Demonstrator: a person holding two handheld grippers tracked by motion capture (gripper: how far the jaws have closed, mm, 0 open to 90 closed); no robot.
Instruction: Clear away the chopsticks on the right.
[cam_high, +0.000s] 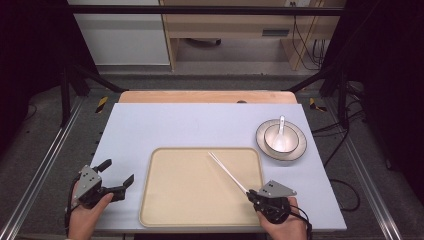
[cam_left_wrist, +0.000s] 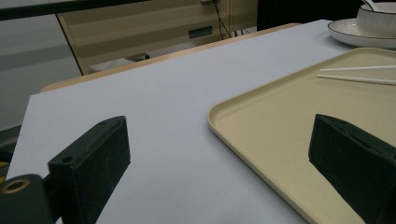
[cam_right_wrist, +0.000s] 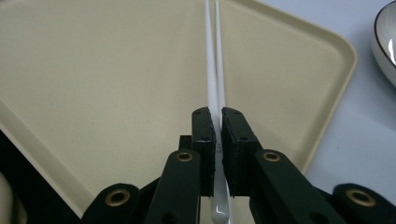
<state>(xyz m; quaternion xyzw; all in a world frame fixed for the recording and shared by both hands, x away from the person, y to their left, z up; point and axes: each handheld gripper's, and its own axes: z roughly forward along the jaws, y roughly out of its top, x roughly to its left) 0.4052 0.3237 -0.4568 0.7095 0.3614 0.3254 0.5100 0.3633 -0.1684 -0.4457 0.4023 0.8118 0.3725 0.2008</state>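
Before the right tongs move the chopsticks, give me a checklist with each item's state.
1. Right tongs shut on the chopsticks: ok.
2. Both sticks between the jaws: ok, they run side by side in the right gripper view.
3. Chopstick tips over the tray: ok; whether they touch it, cannot tell.
4. Left tongs open, left of the tray: ok.
5. Bowl with spoon on its plate, apart from the chopsticks: ok.

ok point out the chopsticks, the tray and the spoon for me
chopsticks (cam_high: 227, 171), high view, middle of the white pair above the tray
tray (cam_high: 195, 220), high view, bare floor near its front rim
spoon (cam_high: 281, 125), high view, handle sticking up out of the bowl
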